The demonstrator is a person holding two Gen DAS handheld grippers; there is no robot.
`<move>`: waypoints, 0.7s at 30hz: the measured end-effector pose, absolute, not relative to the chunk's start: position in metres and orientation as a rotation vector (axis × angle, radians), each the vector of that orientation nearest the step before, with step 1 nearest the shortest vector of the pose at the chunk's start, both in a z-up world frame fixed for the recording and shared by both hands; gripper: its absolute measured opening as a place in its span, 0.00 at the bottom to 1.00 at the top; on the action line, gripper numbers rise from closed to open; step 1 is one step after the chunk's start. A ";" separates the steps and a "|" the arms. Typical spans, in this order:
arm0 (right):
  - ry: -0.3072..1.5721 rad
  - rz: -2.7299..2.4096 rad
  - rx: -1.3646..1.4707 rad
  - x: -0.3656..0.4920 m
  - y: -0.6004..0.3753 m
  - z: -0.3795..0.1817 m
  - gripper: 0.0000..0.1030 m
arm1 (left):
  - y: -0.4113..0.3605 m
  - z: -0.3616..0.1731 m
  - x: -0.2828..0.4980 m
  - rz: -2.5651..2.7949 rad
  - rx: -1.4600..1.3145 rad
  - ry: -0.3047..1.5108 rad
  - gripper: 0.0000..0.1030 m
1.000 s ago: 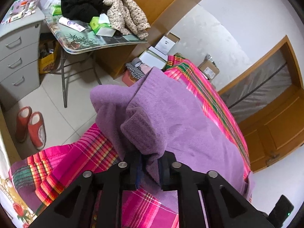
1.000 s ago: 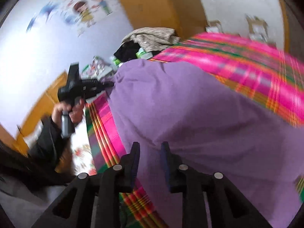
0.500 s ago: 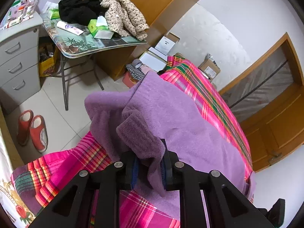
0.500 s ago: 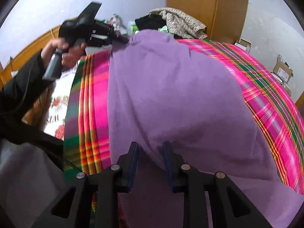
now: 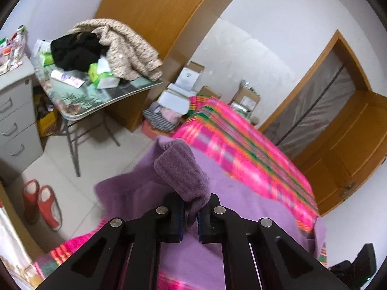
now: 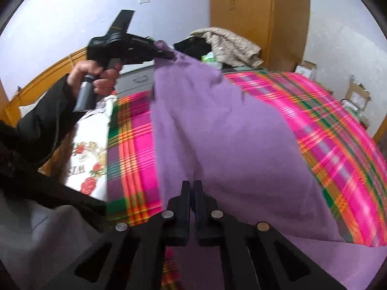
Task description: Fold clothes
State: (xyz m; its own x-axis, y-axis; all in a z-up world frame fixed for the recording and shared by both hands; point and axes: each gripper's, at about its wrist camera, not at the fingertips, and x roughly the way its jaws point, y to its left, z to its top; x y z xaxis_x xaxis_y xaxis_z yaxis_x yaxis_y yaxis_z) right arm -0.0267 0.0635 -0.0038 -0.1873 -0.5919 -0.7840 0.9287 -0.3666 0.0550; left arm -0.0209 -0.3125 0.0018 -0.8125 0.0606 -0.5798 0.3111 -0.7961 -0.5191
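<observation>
A purple fleece garment (image 5: 241, 193) lies spread over the bed's pink plaid sheet (image 5: 244, 145). My left gripper (image 5: 192, 205) has the garment's thick folded cuff (image 5: 181, 169) between its fingers; its jaws are closing and the pads press on it, holding that end up off the bed. In the right wrist view the same left gripper (image 6: 164, 53) holds the far corner of the garment (image 6: 217, 133) raised, with a hand (image 6: 96, 77) on its handle. My right gripper (image 6: 192, 188) is shut, pinching the garment's near edge.
Left of the bed stands a folding table (image 5: 101, 96) piled with black and beige clothes. A grey drawer cabinet (image 5: 14, 125), red slippers (image 5: 41, 205) on the tiled floor, cardboard boxes (image 5: 191, 77), a wooden wardrobe (image 5: 157, 12) and a door (image 5: 338, 120) surround the bed.
The right gripper's jaws went from open to shut on the garment's near edge, and that wrist rolled. The left gripper tightened on the cuff and rose, lifting that end higher.
</observation>
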 end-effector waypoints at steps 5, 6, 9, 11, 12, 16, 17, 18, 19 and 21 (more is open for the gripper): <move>0.534 -1.706 0.994 -0.026 0.051 -0.037 0.03 | -0.329 -0.047 -0.022 -2.592 1.029 0.983 0.07; 0.528 -1.703 1.007 -0.028 0.050 -0.039 0.03 | -0.330 -0.052 -0.019 -2.591 1.024 1.001 0.07; 0.510 -1.703 1.032 -0.033 0.053 -0.040 0.04 | -0.330 -0.053 -0.013 -2.588 1.018 1.011 0.07; 0.487 -1.720 1.010 -0.035 0.058 -0.029 0.04 | -0.328 -0.050 -0.009 -2.581 1.023 0.992 0.08; 0.472 -1.729 0.997 -0.036 0.061 -0.023 0.05 | -0.328 -0.046 -0.004 -2.580 1.010 0.984 0.09; 0.331 -1.823 0.949 -0.056 0.078 0.006 0.26 | -0.328 -0.034 0.016 -2.573 0.959 0.951 0.13; 0.294 -1.856 0.943 -0.064 0.082 0.012 0.29 | -0.328 -0.030 0.018 -2.566 0.946 0.938 0.13; 0.257 -1.883 0.944 -0.073 0.085 0.017 0.32 | -0.327 -0.025 0.020 -2.563 0.932 0.921 0.13; 0.216 -1.914 0.963 -0.087 0.087 0.021 0.32 | -0.324 -0.019 0.019 -2.568 0.919 0.894 0.13; 0.133 -1.965 1.014 -0.113 0.087 0.025 0.32 | -0.319 -0.007 0.016 -2.578 0.890 0.845 0.13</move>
State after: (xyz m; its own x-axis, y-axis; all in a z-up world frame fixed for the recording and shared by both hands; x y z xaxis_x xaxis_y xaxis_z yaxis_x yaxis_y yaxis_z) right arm -0.1128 0.0875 0.0250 -0.2652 -0.6652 -0.6980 0.7530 -0.5950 0.2809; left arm 0.0164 -0.3192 -0.0071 -0.7688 -0.0742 -0.6352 0.4360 -0.7875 -0.4357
